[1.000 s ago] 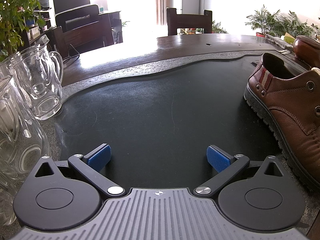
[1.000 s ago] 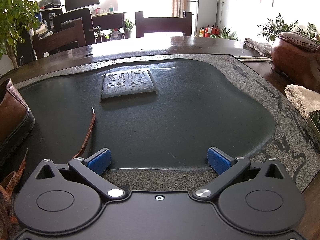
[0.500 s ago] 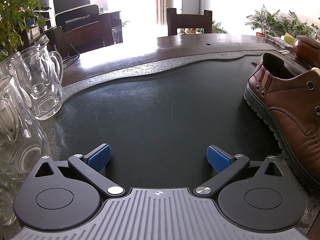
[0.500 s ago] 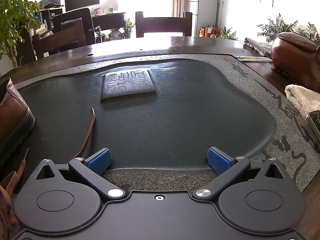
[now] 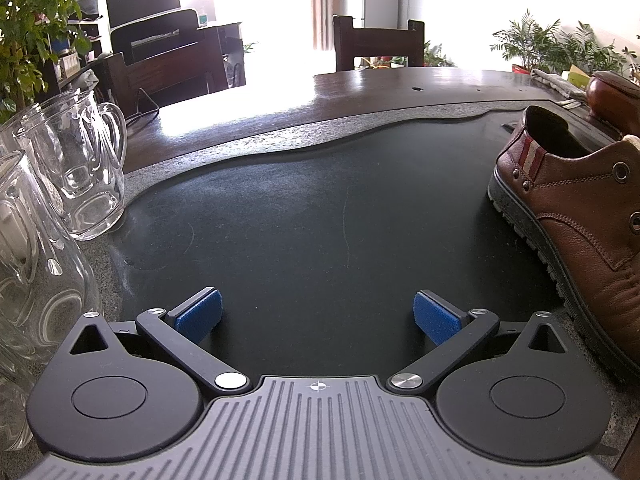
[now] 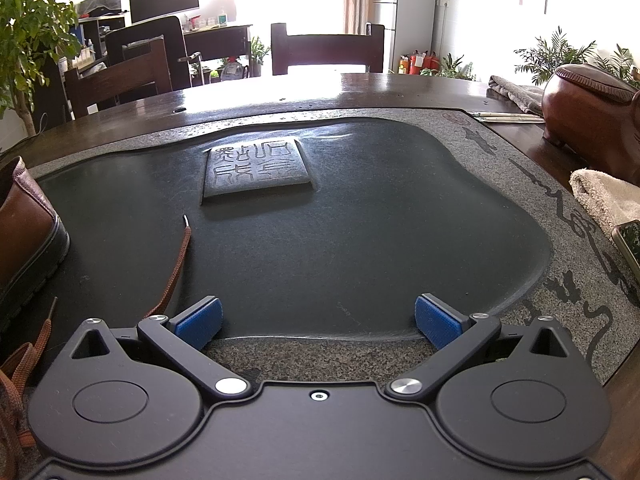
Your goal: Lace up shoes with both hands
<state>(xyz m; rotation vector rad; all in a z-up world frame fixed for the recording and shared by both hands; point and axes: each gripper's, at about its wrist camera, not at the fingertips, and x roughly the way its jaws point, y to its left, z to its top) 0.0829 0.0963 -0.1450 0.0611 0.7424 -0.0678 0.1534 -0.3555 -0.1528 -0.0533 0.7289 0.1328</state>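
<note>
A brown leather shoe (image 5: pixel 576 216) with metal eyelets stands on the dark stone tray at the right of the left wrist view; its toe end (image 6: pixel 24 236) shows at the left edge of the right wrist view. A brown lace (image 6: pixel 176 264) runs from under my right gripper's left arm toward the tray's middle, with more lace (image 6: pixel 16 364) bunched at the lower left. My left gripper (image 5: pixel 318 316) is open and empty, left of the shoe. My right gripper (image 6: pixel 318 316) is open and empty, right of the shoe and beside the lace.
Glass mugs (image 5: pixel 80 168) and a glass jug (image 5: pixel 28 280) stand close at the left gripper's left. A raised carved stone block (image 6: pixel 256 172) sits in the tray. A towel (image 6: pixel 604 196), a phone edge (image 6: pixel 630 240) and a brown ornament (image 6: pixel 592 100) lie right.
</note>
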